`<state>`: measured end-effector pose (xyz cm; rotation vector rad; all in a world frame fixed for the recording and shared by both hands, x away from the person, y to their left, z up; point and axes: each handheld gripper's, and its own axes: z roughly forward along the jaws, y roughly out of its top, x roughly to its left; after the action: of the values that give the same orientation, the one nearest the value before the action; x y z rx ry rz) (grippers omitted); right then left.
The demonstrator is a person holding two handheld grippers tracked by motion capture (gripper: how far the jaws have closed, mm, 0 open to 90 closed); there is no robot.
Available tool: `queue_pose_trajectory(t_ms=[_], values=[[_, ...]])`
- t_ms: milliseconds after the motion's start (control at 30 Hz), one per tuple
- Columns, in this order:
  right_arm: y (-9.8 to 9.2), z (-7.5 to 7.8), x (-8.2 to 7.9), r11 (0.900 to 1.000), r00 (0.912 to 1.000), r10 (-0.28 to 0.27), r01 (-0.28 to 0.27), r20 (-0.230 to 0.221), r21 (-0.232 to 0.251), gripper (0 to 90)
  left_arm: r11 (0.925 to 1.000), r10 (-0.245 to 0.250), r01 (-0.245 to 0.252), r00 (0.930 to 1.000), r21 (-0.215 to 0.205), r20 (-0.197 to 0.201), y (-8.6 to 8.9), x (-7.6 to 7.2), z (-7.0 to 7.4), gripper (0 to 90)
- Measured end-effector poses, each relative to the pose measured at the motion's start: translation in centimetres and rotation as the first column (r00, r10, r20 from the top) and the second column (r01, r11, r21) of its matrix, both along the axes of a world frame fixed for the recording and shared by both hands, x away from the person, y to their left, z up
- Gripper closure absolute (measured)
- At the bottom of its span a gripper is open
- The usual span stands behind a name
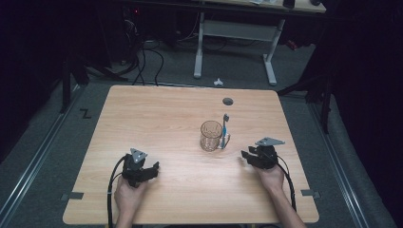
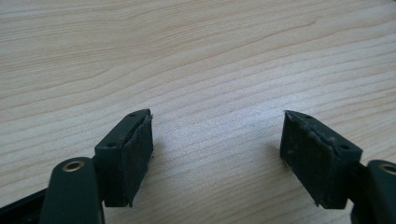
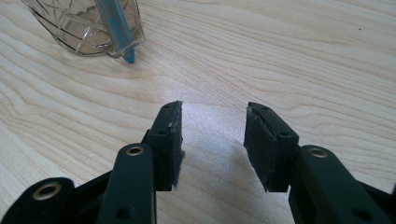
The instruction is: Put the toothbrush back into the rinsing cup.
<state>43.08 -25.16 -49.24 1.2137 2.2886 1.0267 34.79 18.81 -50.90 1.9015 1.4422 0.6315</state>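
From above, the clear ribbed glass mug [image 1: 211, 136] holding a blue toothbrush [image 1: 225, 129] stands mid-counter between the spread left claw [image 1: 153, 170] and right claw [image 1: 245, 156], while the right gripper view shows its jaws apart, empty, the mug [image 3: 84, 25] close ahead.

Bare tabletop [image 1: 157, 123] around glass [image 1: 210, 135]

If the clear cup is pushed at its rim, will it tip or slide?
The clear cup would probably slide, since it looks squat. Its wall looks smooth, so pads may slip. The toothbrush standing upright at its side would likely topple.
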Motion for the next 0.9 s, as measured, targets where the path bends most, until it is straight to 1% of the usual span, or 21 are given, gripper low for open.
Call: queue_pose_trajectory(t_ms=[267, 400, 633, 733, 900], values=[[0.40, -0.56, 0.15, 1.000, 1.0000, -0.001, 0.001, 0.002, -0.028, 56.6, 1.0000, 0.000, 0.000, 1.0000, 0.000, 0.000, 0.00, 0.00, 0.00, 26.1], [0.55, -0.72, 0.18, 1.000, 1.0000, -0.005, 0.005, -0.002, -0.031, 56.3, 1.0000, 0.000, 0.000, 1.0000, 0.000, 0.000, 0.00, 0.00, 0.00, 26.1], [0.79, -0.86, 0.09, 0.999, 0.9998, -0.006, 0.006, 0.017, -0.044, 54.5, 1.0000, 0.000, 0.000, 1.0000, 0.000, 0.000, 0.00, 0.00, 0.00, 26.1], [0.77, -1.02, 0.05, 0.999, 0.9995, -0.012, 0.013, 0.029, -0.040, 49.8, 1.0000, 0.000, 0.000, 1.0000, 0.000, 0.000, 0.00, 0.00, 0.00, 26.1], [0.53, -1.04, -0.07, 0.998, 0.9988, -0.042, 0.043, 0.022, -0.040, 41.6, 1.0000, 0.000, 0.000, 1.0000, 0.000, 0.000, -0.01, -0.01, 0.00, 26.0]])
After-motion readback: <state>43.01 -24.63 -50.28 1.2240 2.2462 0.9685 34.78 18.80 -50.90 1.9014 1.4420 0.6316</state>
